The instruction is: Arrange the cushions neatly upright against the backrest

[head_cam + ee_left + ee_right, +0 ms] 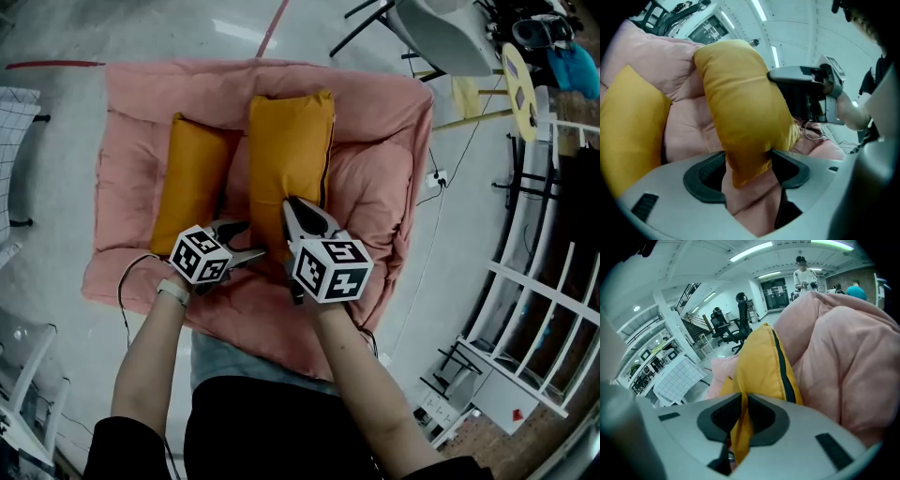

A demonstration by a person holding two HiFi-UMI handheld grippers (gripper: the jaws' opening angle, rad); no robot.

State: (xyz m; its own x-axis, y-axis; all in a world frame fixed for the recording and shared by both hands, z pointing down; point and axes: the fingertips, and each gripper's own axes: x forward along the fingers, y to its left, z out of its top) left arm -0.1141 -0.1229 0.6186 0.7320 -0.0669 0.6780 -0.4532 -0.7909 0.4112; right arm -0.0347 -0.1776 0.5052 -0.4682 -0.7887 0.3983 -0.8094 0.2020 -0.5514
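Sofa (pixel 375 187): pink cloth, matt, plush-looking, quilted and creased. On sofa seat, zip cushion (pixel 289 159) + 2nd cushion (pixel 192 178): mustard cloth, matt, smooth; zip (pixel 783 366) black, on former. At sofa front, left gripper (pixel 749 177) & right gripper (pixel 742 420): grey plastic shells, smooth, satin. Pads (pixel 705 174) black, fine-ribbed, rubbery-looking. Floor (pixel 187 28) round sofa: smooth, semi-gloss.

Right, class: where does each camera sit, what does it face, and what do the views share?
Head view: on the head, facing steeply down at the pink sofa; both forearms, left gripper and right gripper show.
Left gripper view: on that gripper, along open jaws around the right orange cushion's corner.
Right gripper view: along jaws shut on it.
Shared: that cushion.
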